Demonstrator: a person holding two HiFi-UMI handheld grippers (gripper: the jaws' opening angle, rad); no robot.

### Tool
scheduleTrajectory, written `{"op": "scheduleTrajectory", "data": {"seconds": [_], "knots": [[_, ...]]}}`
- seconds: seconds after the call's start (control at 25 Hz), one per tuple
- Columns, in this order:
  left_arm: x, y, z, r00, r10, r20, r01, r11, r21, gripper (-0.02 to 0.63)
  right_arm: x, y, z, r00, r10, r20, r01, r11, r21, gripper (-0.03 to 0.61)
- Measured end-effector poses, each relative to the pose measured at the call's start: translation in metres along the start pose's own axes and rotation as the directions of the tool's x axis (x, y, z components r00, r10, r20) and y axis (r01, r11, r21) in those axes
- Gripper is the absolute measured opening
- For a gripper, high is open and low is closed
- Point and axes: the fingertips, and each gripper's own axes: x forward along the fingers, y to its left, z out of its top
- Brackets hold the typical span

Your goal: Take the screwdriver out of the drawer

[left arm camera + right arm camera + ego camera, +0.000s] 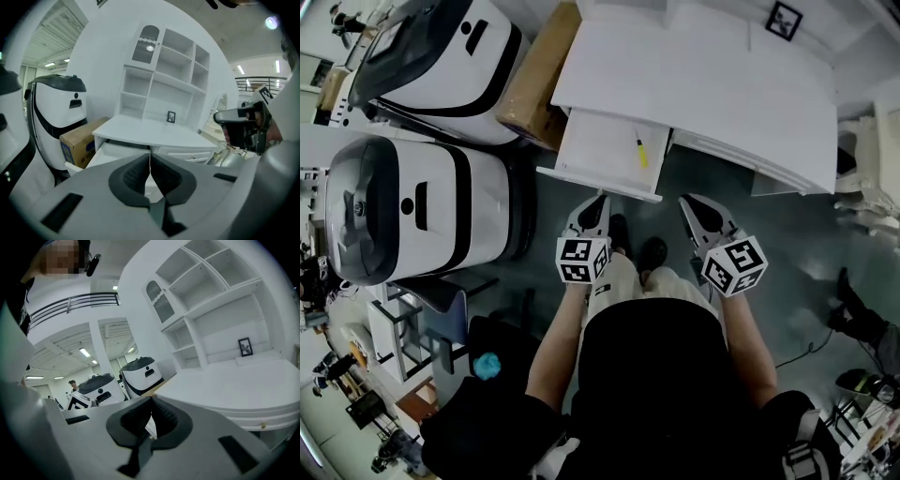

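Lying on the flat bottom of the open white wooden drawer (581,150), toward its right side, the small thin yellow screwdriver (641,150) is not yet taken. The grey left gripper (600,201) and the grey right gripper (685,202) both hang outside the drawer, just before its front panel, each with jaws pressed together on nothing. I judge the danger so: jaws that arrive closed only push the screwdriver, and it may roll toward the drawer's back wall. A low approach may also knock the front panel and slide the drawer closed.
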Motion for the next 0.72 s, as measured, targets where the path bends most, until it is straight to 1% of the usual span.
{"op": "scheduleTrajectory", "data": {"seconds": [0.16,0.32,0.44,0.6,0.68,0.72], "knots": [[-0.014,-0.023,0.032,0.998,-0.043,0.05,0.042,0.999,0.02,0.025,-0.005,-0.001,0.007,1.0,-0.001,0.016,0.001,1.0,-0.015,0.017],[-0.023,-0.039,0.053,0.994,-0.081,0.073,0.079,0.997,0.026,0.025,0.0,-0.007,0.005,1.0,-0.025,0.001,0.025,1.0,-0.018,0.017],[-0.026,-0.044,0.063,0.991,-0.109,0.075,0.107,0.994,0.031,0.025,0.013,-0.012,-0.001,0.998,-0.049,-0.035,0.048,0.999,-0.021,0.017],[-0.022,-0.037,0.075,0.986,-0.148,0.073,0.146,0.989,0.033,0.026,0.042,-0.021,-0.013,0.992,-0.082,-0.097,0.08,0.997,-0.023,0.017],[-0.016,-0.03,0.081,0.983,-0.17,0.072,0.168,0.985,0.033,0.026,0.061,-0.027,-0.018,0.987,-0.101,-0.126,0.099,0.995,-0.022,0.041],[-0.012,-0.026,0.084,0.981,-0.181,0.07,0.18,0.983,0.033,0.026,0.07,-0.031,-0.02,0.984,-0.112,-0.14,0.11,0.994,-0.02,0.041]]}}
